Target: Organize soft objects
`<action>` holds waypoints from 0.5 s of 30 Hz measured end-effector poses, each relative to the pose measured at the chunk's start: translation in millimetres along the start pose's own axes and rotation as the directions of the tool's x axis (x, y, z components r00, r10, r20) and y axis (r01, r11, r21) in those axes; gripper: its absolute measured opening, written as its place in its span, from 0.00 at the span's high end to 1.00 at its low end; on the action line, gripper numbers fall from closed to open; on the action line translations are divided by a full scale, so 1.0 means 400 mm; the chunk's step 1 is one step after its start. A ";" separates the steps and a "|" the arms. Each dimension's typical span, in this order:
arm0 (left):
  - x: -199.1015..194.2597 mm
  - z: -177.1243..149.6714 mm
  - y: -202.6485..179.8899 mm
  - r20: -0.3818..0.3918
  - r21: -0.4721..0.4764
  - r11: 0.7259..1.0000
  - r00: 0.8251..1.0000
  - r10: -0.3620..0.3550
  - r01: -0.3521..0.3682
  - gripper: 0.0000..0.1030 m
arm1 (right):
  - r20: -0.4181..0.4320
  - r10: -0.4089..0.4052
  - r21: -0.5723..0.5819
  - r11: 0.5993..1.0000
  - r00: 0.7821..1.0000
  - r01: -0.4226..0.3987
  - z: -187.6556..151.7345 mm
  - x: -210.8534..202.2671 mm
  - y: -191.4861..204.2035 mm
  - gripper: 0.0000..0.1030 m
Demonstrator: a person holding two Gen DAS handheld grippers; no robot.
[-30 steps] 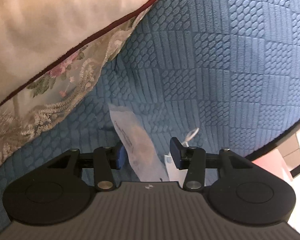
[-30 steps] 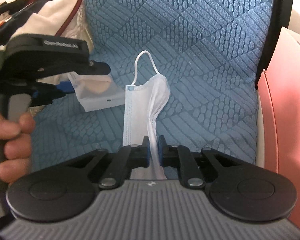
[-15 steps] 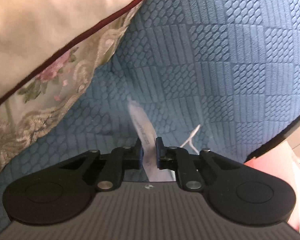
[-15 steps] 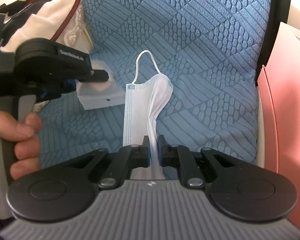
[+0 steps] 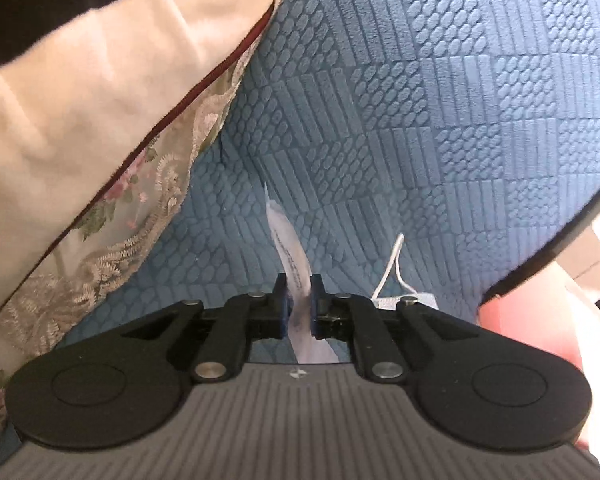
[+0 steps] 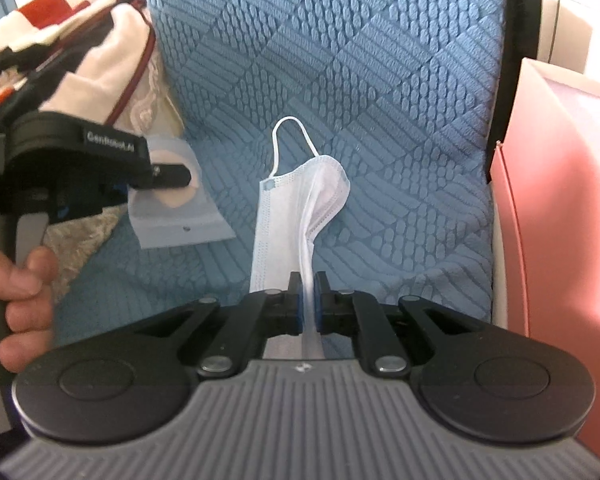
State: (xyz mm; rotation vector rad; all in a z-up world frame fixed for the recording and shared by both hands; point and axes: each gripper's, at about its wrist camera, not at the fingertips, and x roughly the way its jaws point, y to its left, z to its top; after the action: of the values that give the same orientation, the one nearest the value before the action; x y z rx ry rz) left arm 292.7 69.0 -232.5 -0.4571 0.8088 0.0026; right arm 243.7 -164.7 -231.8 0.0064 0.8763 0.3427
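A blue quilted seat cover (image 6: 380, 80) spreads under everything, with a cream floral cushion (image 5: 100, 128) at its left edge and a pink box (image 6: 560, 200) at its right. Mid-seat lies a white face mask (image 6: 296, 216) — the right tool (image 6: 308, 300) pinches its edge. The left tool (image 5: 299, 308), jaws just closed, grips a clear packet (image 6: 180, 220) beside the cushion.

two close downward wrist views, shared blue cushion (image 5: 440, 128)
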 end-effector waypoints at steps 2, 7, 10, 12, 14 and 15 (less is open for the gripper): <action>-0.015 -0.004 -0.007 -0.009 0.026 1.000 1.000 -0.001 0.001 0.89 | 0.008 0.000 0.006 1.000 1.000 0.000 0.002 -0.014 -0.005 0.93; -0.042 -0.030 -0.039 -0.039 0.103 0.995 0.999 0.006 -0.002 0.89 | -0.005 0.008 0.065 0.998 1.000 -0.007 -0.002 -0.028 -0.031 0.93; -0.068 -0.051 -0.061 -0.053 0.161 0.987 0.999 0.002 0.007 0.89 | 0.000 0.010 0.094 0.996 1.000 -0.010 -0.008 -0.050 -0.043 0.93; -0.089 -0.066 -0.072 -0.055 0.190 0.982 0.999 -0.002 0.013 0.89 | 0.006 0.008 0.102 0.995 1.000 -0.008 -0.014 -0.066 -0.046 0.93; -0.105 -0.080 -0.082 -0.055 0.216 0.976 0.998 -0.006 0.018 0.89 | 0.011 0.007 0.102 0.995 1.000 -0.008 -0.020 -0.082 -0.043 0.93; -0.111 -0.085 -0.086 -0.055 0.229 0.973 0.998 -0.006 0.019 0.89 | 0.013 0.010 0.103 0.995 1.000 -0.011 -0.024 -0.091 -0.041 0.93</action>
State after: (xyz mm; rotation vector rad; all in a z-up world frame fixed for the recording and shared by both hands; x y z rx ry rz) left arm 244.1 31.8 -208.2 -0.2446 0.8482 -0.1143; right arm 219.8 -192.2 -212.9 0.1080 0.8812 0.3066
